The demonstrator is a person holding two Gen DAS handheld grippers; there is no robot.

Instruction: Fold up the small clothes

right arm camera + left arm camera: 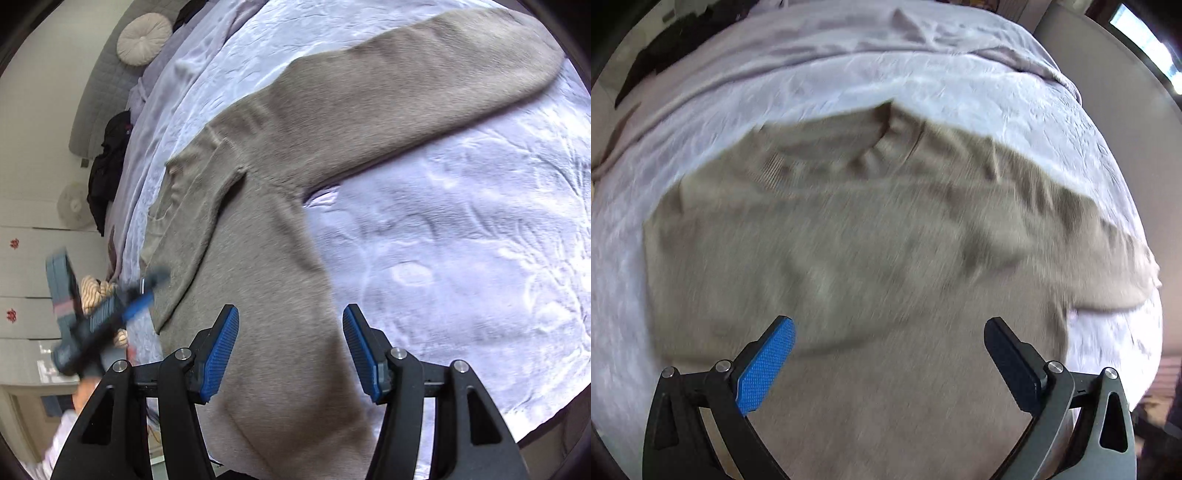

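Sweater (266, 206): grey-beige knit, lying spread on the bed; one sleeve already folded across the chest, by the look of the seam line.
Free sleeve (406, 85): stretched outward over the coverlet, flat, well apart from your right gripper.
Collar (882, 136): at the far edge in the left wrist view, blurred.
Right gripper (290, 350): jaws apart, empty, poised over the sweater's body near its side edge.
Left gripper (888, 360): jaws wide, holding nothing, above the sweater's body; view smeared by motion.
Step in hand, as judged: fold the free sleeve inward. You should pinch near its cuff, lift low, and lay it parallel to the folded one.
Risk: dragging the body fabric out of square.
Coverlet (461, 258): pale lilac, embossed.
Round cushion (144, 38): at the bed's head.
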